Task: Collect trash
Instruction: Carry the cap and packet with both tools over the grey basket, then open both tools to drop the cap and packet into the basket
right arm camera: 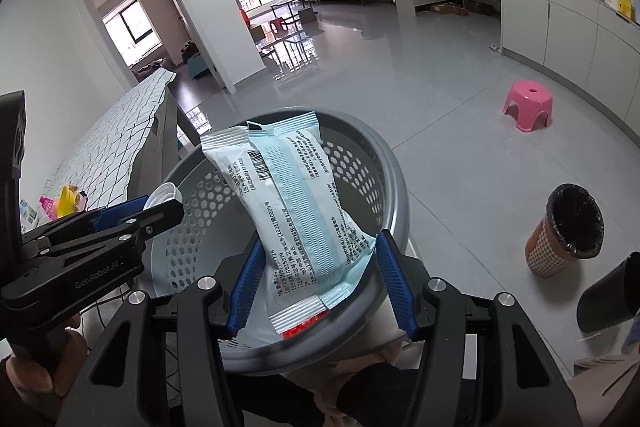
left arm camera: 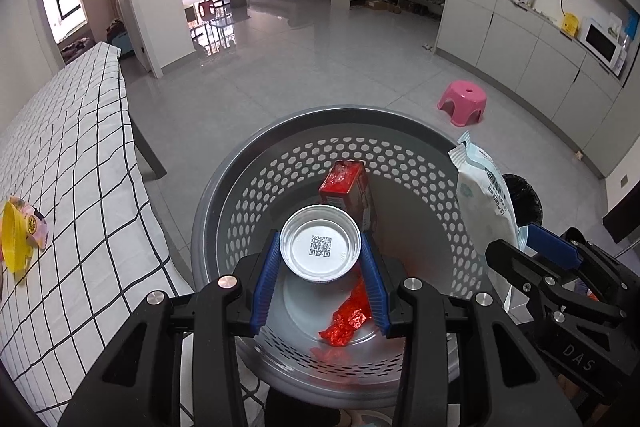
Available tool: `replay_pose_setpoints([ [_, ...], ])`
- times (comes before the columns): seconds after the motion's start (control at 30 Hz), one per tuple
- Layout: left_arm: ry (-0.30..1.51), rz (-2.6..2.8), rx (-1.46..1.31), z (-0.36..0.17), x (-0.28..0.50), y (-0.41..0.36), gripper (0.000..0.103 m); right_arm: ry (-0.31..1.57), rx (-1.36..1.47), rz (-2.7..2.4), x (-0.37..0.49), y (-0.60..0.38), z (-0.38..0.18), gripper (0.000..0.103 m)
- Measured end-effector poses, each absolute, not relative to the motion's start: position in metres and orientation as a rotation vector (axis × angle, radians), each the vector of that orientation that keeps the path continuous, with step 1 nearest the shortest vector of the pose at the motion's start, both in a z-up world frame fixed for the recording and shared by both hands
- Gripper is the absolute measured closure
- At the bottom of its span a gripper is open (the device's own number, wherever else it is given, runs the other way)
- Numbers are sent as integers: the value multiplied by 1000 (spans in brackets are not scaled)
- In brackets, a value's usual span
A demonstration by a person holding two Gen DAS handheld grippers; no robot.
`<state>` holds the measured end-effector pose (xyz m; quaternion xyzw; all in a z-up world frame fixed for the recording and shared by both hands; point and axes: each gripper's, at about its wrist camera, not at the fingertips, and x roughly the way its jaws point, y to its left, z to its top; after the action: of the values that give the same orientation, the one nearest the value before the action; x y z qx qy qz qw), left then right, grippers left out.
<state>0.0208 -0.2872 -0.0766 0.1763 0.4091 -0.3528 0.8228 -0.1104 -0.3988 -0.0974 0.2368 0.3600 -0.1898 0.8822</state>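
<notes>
My left gripper [left arm camera: 320, 251] is shut on a round silver foil cup [left arm camera: 320, 247] with a QR code on its base, held over the grey perforated basket [left arm camera: 280, 155]. A red carton [left arm camera: 346, 185] and a crumpled red wrapper [left arm camera: 348, 319] lie inside the basket. My right gripper [right arm camera: 316, 271] is shut on a white and pale blue plastic packet [right arm camera: 288, 203], held over the same basket [right arm camera: 384, 163]. The packet [left arm camera: 486, 203] and the right gripper [left arm camera: 532, 247] also show at the right of the left wrist view. The left gripper [right arm camera: 136, 211] shows at the left of the right wrist view.
A table with a checked cloth [left arm camera: 72, 163] stands to the left, with a yellow and pink wrapper [left arm camera: 20, 235] on it. A pink stool [right arm camera: 528, 105] and a small lined bin [right arm camera: 568, 227] stand on the floor to the right. Cabinets [left arm camera: 520, 43] line the right wall.
</notes>
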Motion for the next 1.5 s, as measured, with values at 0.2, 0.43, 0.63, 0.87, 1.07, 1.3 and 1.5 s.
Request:
replay_pose_setpoints([
  [0.2, 876, -739, 368, -81, 26, -289, 63, 779, 492, -387, -100, -401, -104, 48],
  [0.43, 878, -731, 360, -81, 27, -287, 62, 774, 484, -380, -95, -400, -103, 47],
  [0.63, 862, -726, 350, -76, 24, -282, 46, 759, 484, -390, -99, -401, -99, 45],
  [0.87, 871, -720, 347, -76, 24, -280, 46, 753, 484, -392, -102, -400, -96, 45],
  [1.07, 872, -719, 336, -75, 25, -274, 46, 752, 485, -394, -103, -399, -95, 45],
  [1.3, 871, -714, 327, -72, 26, -267, 45, 748, 481, -395, -107, -395, -92, 45],
  [1.5, 858, -706, 313, -67, 24, -258, 41, 741, 475, -392, -110, -389, -89, 45],
])
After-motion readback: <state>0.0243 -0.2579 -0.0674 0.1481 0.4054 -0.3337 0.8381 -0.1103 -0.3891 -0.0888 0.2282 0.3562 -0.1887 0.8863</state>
